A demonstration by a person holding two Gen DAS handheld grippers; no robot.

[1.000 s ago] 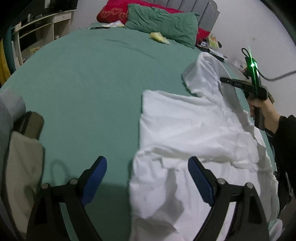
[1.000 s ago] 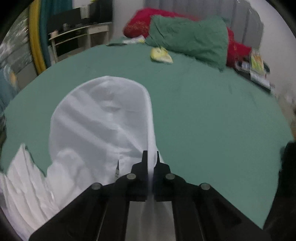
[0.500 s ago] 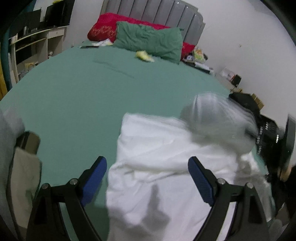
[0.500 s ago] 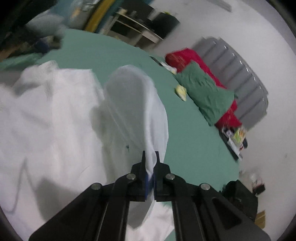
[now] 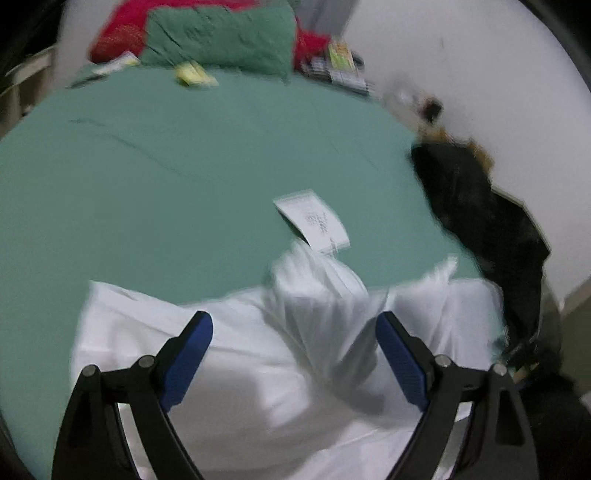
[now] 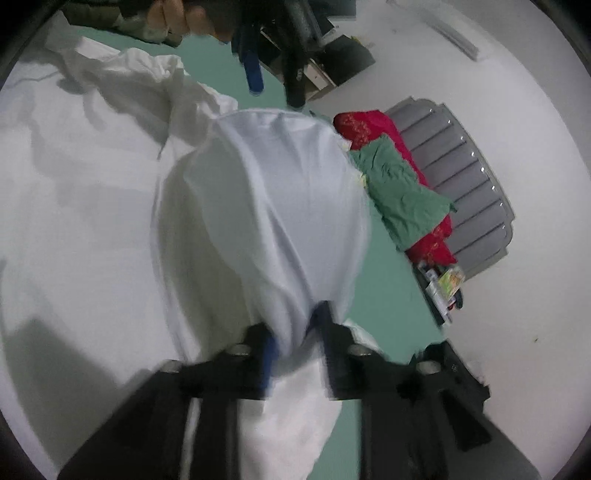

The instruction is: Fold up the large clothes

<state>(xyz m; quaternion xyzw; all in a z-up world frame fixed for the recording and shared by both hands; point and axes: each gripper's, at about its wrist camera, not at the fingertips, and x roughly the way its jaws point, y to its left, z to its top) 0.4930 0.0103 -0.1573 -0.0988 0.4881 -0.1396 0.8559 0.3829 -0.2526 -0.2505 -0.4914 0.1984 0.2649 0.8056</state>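
Note:
A large white garment (image 5: 258,369) lies spread on the green bed sheet (image 5: 184,184). My left gripper (image 5: 295,332) hangs open just above its bunched middle, with nothing between the blue pads (image 5: 188,354). In the right wrist view a white sleeve (image 6: 266,206) drapes over the garment's body (image 6: 74,221) and runs down between my right gripper's (image 6: 295,332) fingers. Those jaws are opening; the cloth still lies between them, but the pads stand apart from it. The left gripper (image 6: 275,88) shows at the top of that view.
A white paper tag (image 5: 314,221) lies on the sheet beyond the garment. Green (image 5: 221,37) and red (image 5: 118,33) pillows sit against the grey headboard (image 6: 472,177). A dark blurred shape (image 5: 487,229) stands at the bed's right edge. Bare sheet stretches left and far.
My right gripper swung the sleeve across onto the garment's body, rolling as it went, and its jaws have parted. My left gripper slid to the right over the garment, still open.

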